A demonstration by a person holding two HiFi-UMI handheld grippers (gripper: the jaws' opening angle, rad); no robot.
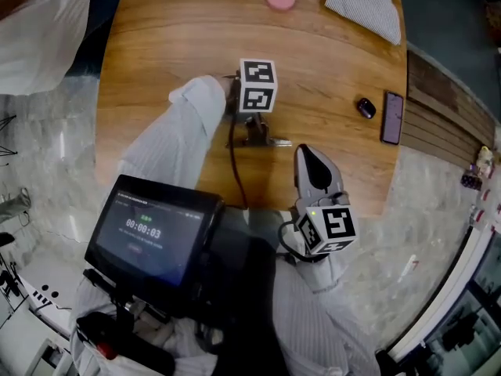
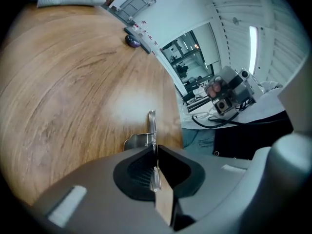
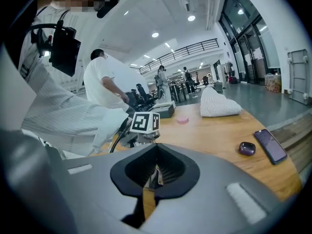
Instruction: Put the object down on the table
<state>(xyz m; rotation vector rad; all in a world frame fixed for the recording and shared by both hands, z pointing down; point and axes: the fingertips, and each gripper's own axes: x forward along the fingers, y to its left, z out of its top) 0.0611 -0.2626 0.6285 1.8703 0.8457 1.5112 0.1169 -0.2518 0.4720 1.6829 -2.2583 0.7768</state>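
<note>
**A:** What is the left gripper (image 2: 154, 150) doing?

**B:** Its jaws are pressed together on a thin silver metal piece (image 2: 151, 126). The piece sticks out past the tips over the round wooden table (image 2: 73, 82), on the near side. I can't tell whether the metal touches the wood.

**A:** What might go wrong?

**B:** If the jaws part while it hangs above the wood, I'd expect it to drop, bounce and skid toward the near edge. It is pinched by a very thin edge, so it could also twist in the grip while being lowered.

**A:** And the right gripper (image 3: 155, 172)?

**B:** Its jaws are closed together, with nothing I can name between them. It sits at the table's near edge, to the right of the left gripper.

**A:** Any containers?

**B:** Only a small dark rounded case (image 3: 246, 148). Its lid is closed, so the contents are hidden. It lies at the right, just beside a dark flat phone (image 3: 270, 146).
</note>
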